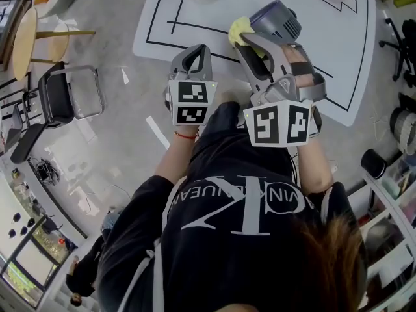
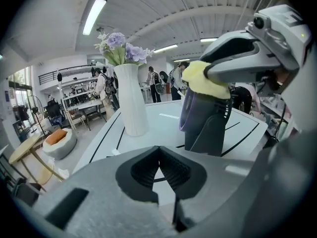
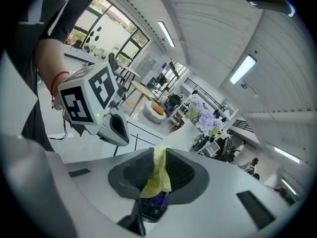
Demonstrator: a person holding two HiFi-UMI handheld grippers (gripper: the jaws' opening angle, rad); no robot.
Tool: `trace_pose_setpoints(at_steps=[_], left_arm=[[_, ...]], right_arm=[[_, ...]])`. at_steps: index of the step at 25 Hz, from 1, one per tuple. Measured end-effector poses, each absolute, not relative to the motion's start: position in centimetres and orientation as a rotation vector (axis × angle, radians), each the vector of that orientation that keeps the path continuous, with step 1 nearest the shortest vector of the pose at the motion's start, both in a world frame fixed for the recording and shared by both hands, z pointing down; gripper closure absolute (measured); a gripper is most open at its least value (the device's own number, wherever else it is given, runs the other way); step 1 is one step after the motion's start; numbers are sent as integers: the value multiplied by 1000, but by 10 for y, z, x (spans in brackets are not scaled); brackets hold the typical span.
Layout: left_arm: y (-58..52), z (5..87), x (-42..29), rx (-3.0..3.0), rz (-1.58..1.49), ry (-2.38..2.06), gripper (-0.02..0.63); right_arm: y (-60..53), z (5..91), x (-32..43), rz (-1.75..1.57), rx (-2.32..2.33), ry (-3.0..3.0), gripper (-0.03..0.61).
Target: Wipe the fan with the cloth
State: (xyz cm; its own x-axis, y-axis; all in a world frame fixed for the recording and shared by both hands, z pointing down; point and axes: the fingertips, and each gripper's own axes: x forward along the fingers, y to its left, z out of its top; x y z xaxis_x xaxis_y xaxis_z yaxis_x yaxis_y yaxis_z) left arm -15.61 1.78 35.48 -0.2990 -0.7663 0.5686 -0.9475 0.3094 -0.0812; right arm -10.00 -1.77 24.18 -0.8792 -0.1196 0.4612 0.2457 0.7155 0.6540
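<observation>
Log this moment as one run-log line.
step: wiping fan | right gripper: shut on cloth, cloth against fan top | left gripper: shut, empty, short of fan | fan: upright on table

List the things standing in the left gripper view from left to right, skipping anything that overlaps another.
low grey seat with an orange top → white vase of flowers → fan

Yellow cloth (image 2: 202, 78) atop upright grey fan (image 2: 204, 125)
</observation>
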Motion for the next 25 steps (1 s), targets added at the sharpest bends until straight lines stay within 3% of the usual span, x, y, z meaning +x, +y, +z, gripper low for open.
trace_pose_setpoints(at_steps=[14,25], left_arm=[[-12,348,-141,1271,545,-2253,603],[-7,364,-131,1128,501,-2263,603]], right_arm=[[-98,219,-91,-1003,-231,-2537,505],[-154,238,-100,-690,-277,-2633,508]])
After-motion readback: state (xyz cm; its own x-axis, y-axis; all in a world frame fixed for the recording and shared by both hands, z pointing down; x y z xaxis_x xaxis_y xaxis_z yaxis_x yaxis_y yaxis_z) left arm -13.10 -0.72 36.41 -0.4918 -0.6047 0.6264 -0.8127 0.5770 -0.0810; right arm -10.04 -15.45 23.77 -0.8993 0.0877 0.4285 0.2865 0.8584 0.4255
